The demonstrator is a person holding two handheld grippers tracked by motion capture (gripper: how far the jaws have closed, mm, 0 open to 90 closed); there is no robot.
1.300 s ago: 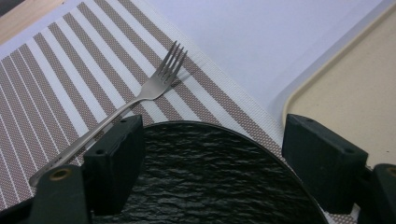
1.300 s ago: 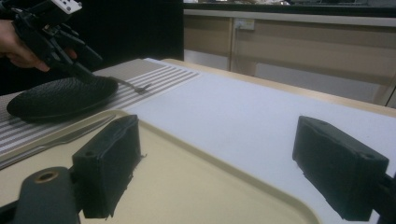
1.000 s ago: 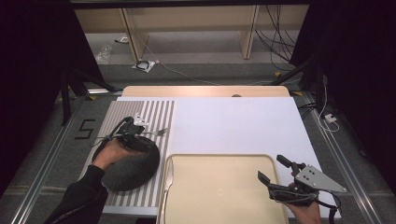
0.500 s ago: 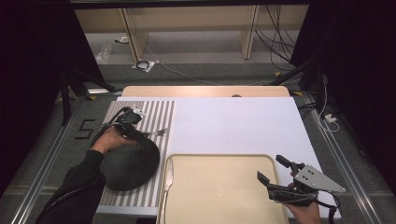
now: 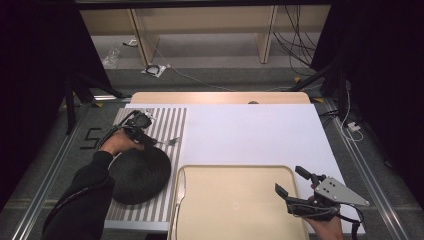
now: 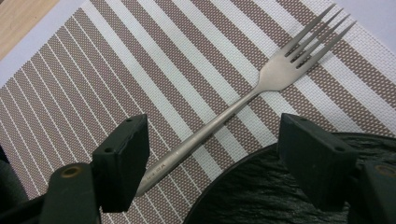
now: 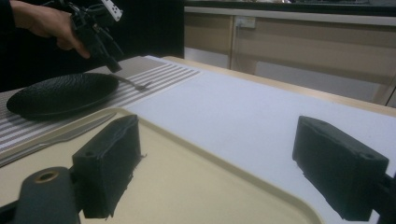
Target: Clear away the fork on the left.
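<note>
The fork (image 6: 261,93) lies flat on the striped mat (image 5: 170,120) with bare mat on its upper-left side. At lower right the black plate (image 5: 140,172) rims close against its handle. White tabletop (image 5: 250,135) at centre frame is open; the tray (image 5: 235,200) blocks the lower middle.

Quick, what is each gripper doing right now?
Left gripper: open, jaws on either side of the fork handle, not gripping it.
Right gripper: open, holding nothing, above the tray.

White table (image 5: 260,135) with striped placemat (image 5: 170,125), beige tray (image 5: 235,200).
</note>
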